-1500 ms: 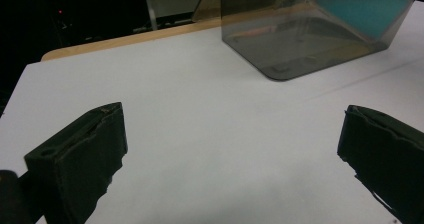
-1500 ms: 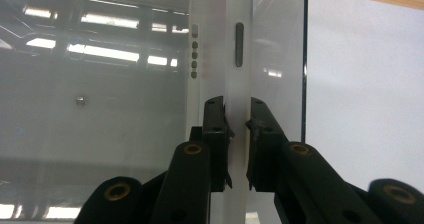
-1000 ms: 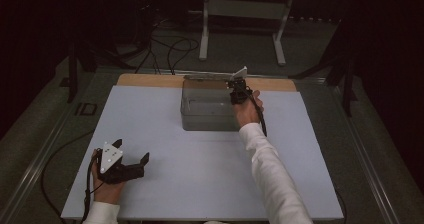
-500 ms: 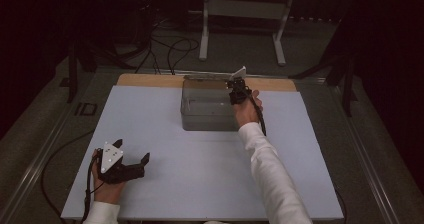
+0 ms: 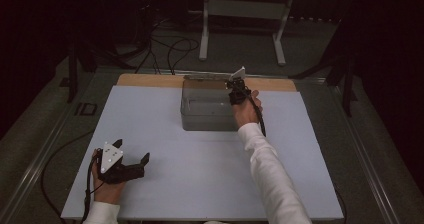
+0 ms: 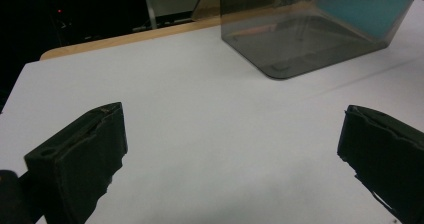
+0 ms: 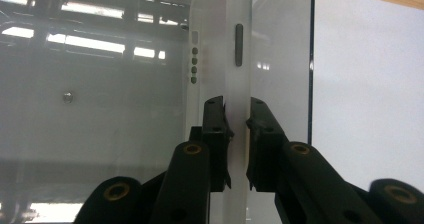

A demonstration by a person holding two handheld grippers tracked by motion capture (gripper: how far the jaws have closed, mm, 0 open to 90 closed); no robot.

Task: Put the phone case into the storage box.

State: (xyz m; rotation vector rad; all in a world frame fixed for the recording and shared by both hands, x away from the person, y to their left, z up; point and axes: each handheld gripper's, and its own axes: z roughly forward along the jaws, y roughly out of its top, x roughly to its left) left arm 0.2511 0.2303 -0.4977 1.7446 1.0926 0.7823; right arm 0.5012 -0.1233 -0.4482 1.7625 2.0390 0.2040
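Note:
A clear, grey-tinted plastic box (image 5: 207,109) stands at the far middle of the white table (image 5: 200,179). My right gripper (image 5: 235,91) is at the box's right wall, held by a hand in a white sleeve. In the right gripper view my right gripper (image 7: 237,119) is shut on that thin upright wall (image 7: 237,54), one pad on each side. My left gripper (image 5: 132,151) rests on the near left of the table, open. In the left gripper view my left gripper (image 6: 230,149) has its jaws wide apart with bare table between them, and the box (image 6: 310,29) stands farther off.
A wooden strip (image 5: 150,80) runs along the table's far edge. Beyond it on the dark floor are a metal stand (image 5: 240,29) and loose cables (image 5: 165,49). White tabletop lies between the two hands.

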